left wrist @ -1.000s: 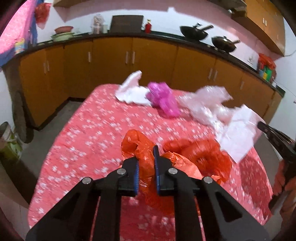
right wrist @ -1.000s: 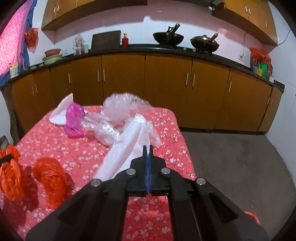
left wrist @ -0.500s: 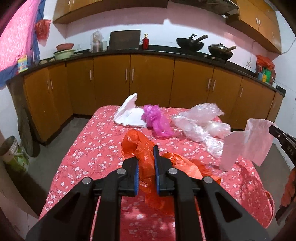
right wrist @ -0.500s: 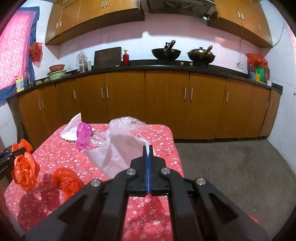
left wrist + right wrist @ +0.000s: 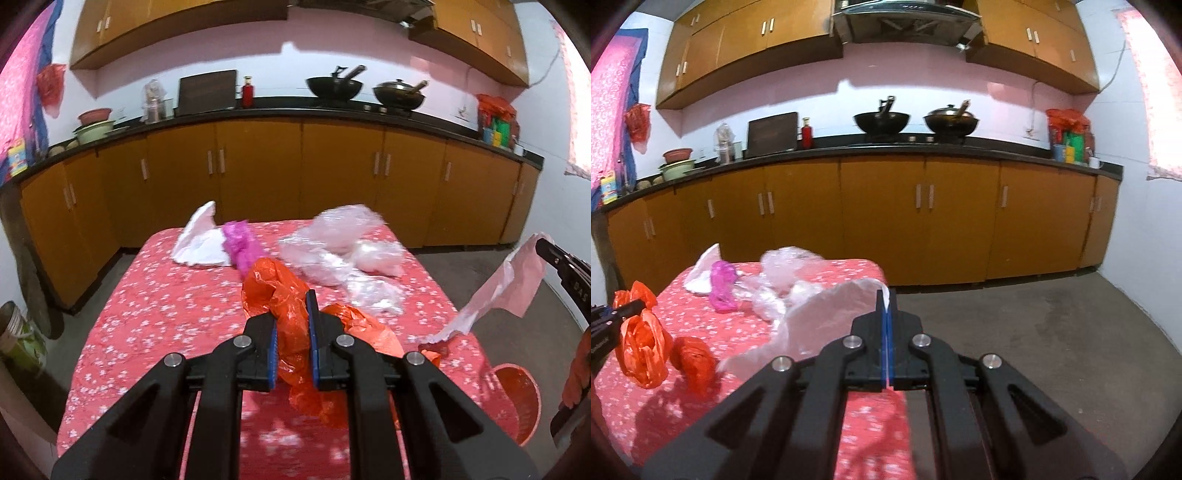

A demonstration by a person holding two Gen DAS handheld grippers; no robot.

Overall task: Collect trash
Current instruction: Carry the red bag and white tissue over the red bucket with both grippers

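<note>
My left gripper (image 5: pixel 291 328) is shut on an orange plastic bag (image 5: pixel 284 295) and holds it above the red flowered table (image 5: pixel 166 306). My right gripper (image 5: pixel 886 314) is shut on a white plastic bag (image 5: pixel 827 314) that hangs off the table's right side; it also shows in the left wrist view (image 5: pixel 506 284). A second orange bag (image 5: pixel 694 362) lies on the table. A white bag (image 5: pixel 199 243), a magenta bag (image 5: pixel 240 243) and clear plastic wrap (image 5: pixel 347 243) lie at the far end.
A red basin (image 5: pixel 517 395) stands on the floor by the table's near right corner. Wooden cabinets (image 5: pixel 879 218) with a black counter run along the back wall. A bucket (image 5: pixel 14 332) stands on the floor at left. Bare grey floor (image 5: pixel 1034 325) lies right of the table.
Both grippers have risen and pulled back from the table with their bags. The white bag has lifted off the cloth and now hangs in the air at the right.
</note>
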